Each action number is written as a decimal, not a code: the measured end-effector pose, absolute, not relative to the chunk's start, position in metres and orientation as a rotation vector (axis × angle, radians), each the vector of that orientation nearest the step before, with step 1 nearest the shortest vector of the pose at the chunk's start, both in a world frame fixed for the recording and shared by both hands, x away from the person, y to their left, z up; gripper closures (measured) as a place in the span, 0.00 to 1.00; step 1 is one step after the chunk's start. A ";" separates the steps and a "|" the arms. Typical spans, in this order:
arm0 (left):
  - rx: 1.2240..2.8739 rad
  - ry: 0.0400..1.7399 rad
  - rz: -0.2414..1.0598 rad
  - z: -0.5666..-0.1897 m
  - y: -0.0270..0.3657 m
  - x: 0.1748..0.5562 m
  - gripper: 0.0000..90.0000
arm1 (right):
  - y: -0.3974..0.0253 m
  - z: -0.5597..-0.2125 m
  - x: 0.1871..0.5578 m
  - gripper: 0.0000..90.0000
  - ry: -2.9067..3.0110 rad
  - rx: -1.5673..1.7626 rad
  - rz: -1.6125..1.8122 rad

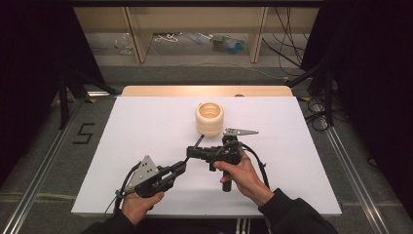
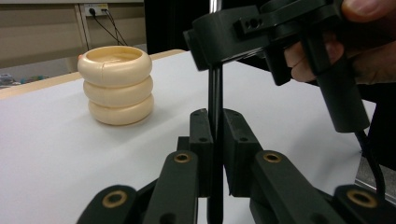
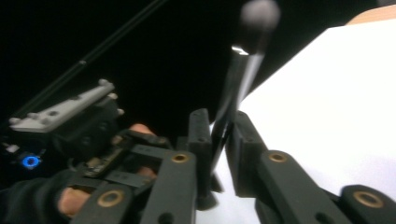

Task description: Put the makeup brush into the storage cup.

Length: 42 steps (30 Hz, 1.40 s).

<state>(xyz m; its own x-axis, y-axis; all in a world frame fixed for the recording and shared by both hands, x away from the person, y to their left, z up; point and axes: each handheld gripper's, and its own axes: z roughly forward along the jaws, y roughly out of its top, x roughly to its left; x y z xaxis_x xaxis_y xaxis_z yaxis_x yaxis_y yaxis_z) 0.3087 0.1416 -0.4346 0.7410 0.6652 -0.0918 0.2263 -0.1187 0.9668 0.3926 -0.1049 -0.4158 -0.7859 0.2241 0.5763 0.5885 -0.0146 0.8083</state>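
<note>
Claws, left (image 1: 184, 167) and right (image 1: 191, 152), both clamp one thin black rod (image 2: 215, 93).

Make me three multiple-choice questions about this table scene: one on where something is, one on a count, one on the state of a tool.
1. Where does the ring stack stand on the white table?
A. near the far edge, about midway across
B. at the near left corner
C. on the floor beside the table

2. How many cream rings make up the stack?
A. one
B. three
C. five

3. What are the jaws of the left tool doing?
A. spread wide with nothing between them
B. closed on a thin black rod
C. closed on a ring

Answers:
1 A, the high view shows the stack toward the far edge, about centred.
2 B, the left gripper view shows three rings, one on another.
3 B, the left gripper view shows the rod pinched between the jaws; the right tool grips a thin rod too.
</note>
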 end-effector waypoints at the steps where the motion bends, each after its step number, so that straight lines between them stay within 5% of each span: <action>1: 1.685 0.724 0.429 -0.435 0.142 0.309 0.91 | -0.104 -0.414 0.391 0.93 -1.993 -0.843 -1.868; 6: 1.698 0.719 0.422 -0.436 0.142 0.310 0.83 | -0.103 -0.412 0.388 0.94 -2.041 -0.833 -1.862; 11: 1.716 0.737 0.424 -0.437 0.141 0.312 0.63 | -0.103 -0.409 0.388 0.94 -2.086 -0.807 -1.878; 20: 1.724 0.773 0.436 -0.437 0.144 0.314 0.48 | -0.105 -0.405 0.387 0.93 -2.174 -0.779 -1.881; 42: 1.760 0.797 0.485 -0.439 0.160 0.323 0.35 | -0.119 -0.399 0.395 0.93 -2.339 -0.792 -1.922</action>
